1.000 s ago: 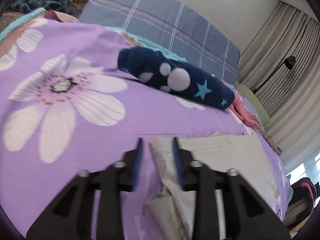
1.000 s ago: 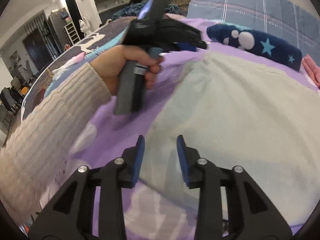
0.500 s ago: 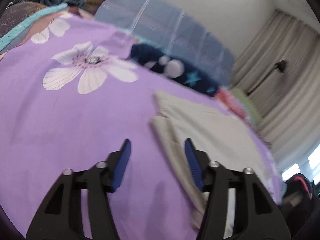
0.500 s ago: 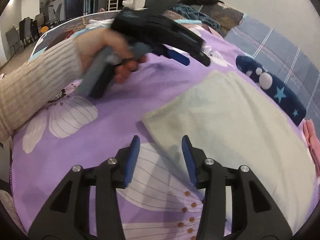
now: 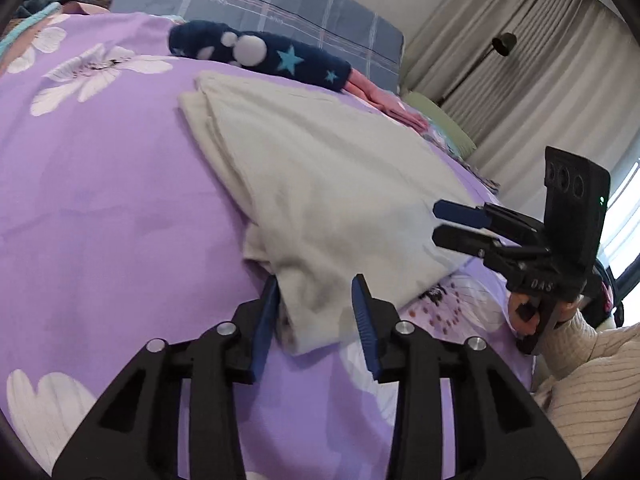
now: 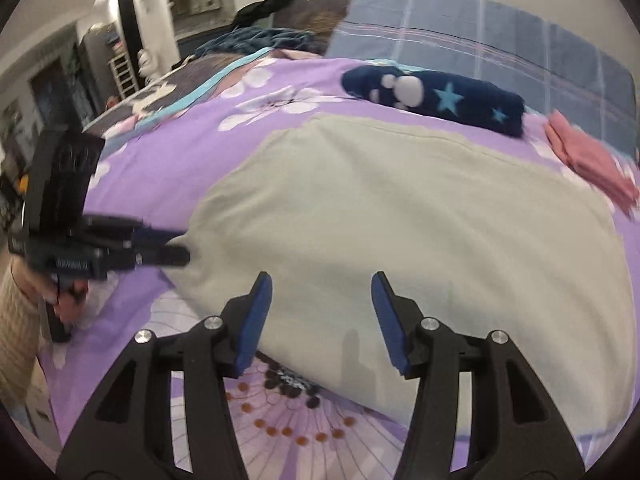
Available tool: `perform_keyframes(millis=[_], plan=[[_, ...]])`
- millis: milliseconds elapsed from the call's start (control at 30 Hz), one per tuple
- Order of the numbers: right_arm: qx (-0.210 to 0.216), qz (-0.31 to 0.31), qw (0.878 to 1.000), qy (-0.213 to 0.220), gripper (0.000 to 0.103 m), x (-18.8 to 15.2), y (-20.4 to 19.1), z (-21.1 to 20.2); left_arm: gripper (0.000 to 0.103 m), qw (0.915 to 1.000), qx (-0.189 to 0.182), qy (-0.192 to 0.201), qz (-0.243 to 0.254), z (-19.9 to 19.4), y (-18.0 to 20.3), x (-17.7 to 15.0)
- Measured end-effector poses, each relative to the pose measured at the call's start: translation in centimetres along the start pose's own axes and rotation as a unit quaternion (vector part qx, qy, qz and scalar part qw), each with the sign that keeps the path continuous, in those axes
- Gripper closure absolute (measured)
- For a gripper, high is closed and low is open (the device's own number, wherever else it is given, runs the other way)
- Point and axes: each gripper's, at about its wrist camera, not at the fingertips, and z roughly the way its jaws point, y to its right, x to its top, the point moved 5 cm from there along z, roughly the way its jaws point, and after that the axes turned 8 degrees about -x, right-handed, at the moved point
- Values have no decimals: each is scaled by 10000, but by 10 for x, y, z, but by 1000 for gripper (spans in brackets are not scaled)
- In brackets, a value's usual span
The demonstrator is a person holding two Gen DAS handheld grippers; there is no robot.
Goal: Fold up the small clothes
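A pale beige garment (image 5: 320, 184) lies folded flat on the purple flowered bedspread (image 5: 100, 208); it also fills the middle of the right wrist view (image 6: 420, 220). My left gripper (image 5: 316, 308) is open, its jaws astride the garment's near corner. My right gripper (image 6: 322, 316) is open over the garment's near edge. The right gripper shows in the left wrist view (image 5: 444, 224) at the garment's right corner. The left gripper shows in the right wrist view (image 6: 176, 246) at the garment's left corner.
A dark blue rolled item with stars and white dots (image 5: 260, 54) lies beyond the garment, also in the right wrist view (image 6: 432, 96). Folded pink cloth (image 6: 588, 160) lies at the far right. A blue plaid pillow (image 5: 256, 4) sits behind. Curtains and a lamp (image 5: 504, 44) stand right.
Both grippers have pulled back toward the near side of the garment and opened wider. The left gripper has moved from the far left corner to the near corner.
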Motion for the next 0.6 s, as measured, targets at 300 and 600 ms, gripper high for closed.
perform_keyframes(millis=[300,600], plan=[[53,-332,9994,49,46,0,-14,1,90,9999,-3,86,115,-15,5,-11],[155,-351,9993,6,45,-2,-23,2,92,9980,-109,335,526,-15,26,6]])
